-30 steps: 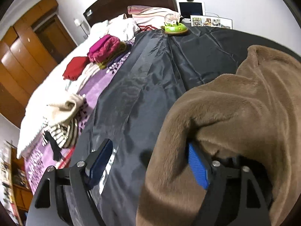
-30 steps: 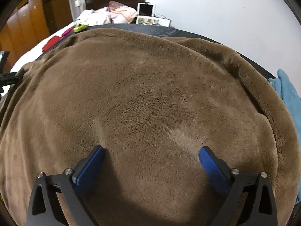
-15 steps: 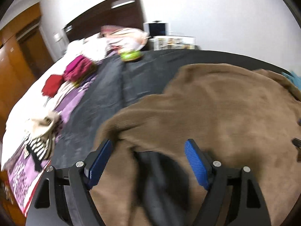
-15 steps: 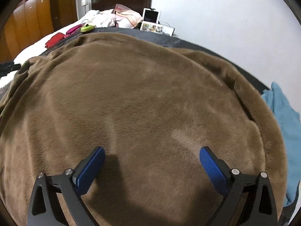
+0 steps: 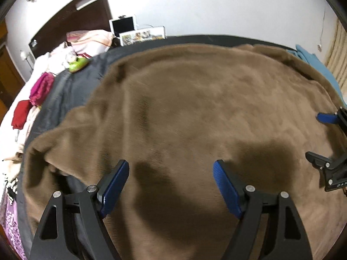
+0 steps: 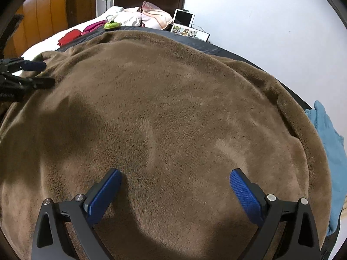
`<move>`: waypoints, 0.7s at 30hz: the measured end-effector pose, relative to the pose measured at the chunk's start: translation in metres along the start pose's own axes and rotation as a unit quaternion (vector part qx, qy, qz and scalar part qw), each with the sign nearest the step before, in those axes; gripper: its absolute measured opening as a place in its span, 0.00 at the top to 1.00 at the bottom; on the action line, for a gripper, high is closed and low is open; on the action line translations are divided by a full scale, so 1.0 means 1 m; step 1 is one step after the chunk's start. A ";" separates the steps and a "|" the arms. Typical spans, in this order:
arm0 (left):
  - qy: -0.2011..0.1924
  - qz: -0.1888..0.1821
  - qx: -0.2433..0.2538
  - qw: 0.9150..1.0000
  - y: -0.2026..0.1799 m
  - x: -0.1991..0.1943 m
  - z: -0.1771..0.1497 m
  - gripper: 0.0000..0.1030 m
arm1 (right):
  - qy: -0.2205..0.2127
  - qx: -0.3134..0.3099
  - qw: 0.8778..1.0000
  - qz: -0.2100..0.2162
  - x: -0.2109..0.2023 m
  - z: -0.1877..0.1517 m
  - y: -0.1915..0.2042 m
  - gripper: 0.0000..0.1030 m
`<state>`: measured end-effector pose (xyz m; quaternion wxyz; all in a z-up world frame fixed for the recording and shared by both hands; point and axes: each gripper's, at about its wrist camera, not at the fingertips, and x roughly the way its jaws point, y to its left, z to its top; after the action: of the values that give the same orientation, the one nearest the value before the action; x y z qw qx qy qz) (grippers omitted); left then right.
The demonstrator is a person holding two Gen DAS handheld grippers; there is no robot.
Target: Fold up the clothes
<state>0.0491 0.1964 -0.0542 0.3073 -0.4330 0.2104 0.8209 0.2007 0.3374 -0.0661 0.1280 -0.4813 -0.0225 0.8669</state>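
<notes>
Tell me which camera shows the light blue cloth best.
The right wrist view: the light blue cloth runs down the brown fleece blanket's right edge, long and sharp. The left wrist view catches only a small, blurrier corner beyond the blanket's far right.

A plush brown garment (image 5: 195,112) is spread flat across most of the frame, its lower-left edge rumpled and folded under.

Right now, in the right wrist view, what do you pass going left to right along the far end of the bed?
Red garment → magenta clothes → green toy → pink pillow → tablet → photo frame.
</notes>
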 end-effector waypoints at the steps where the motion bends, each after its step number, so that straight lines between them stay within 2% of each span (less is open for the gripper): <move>1: 0.005 -0.001 0.001 1.000 -0.004 0.003 -0.002 0.19 | 0.001 -0.001 1.000 0.001 0.001 -0.001 0.000 0.01; 6: 0.008 -0.001 -0.002 1.000 -0.008 0.012 -0.012 0.19 | 0.002 0.013 1.000 0.018 0.007 -0.002 -0.004 0.01; 12: 0.003 -0.017 -0.024 1.000 -0.001 0.014 -0.017 0.17 | 0.005 0.033 0.998 0.045 0.011 -0.005 -0.011 0.01; 21: -0.006 -0.015 -0.038 0.999 0.004 0.017 -0.021 0.06 | 0.002 0.032 0.998 0.050 0.010 -0.008 -0.012 0.01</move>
<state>0.0508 0.1861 -0.0791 0.3039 -0.4422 0.1704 0.8264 0.2050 0.3510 -0.0770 0.1000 -0.4794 0.0299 0.8713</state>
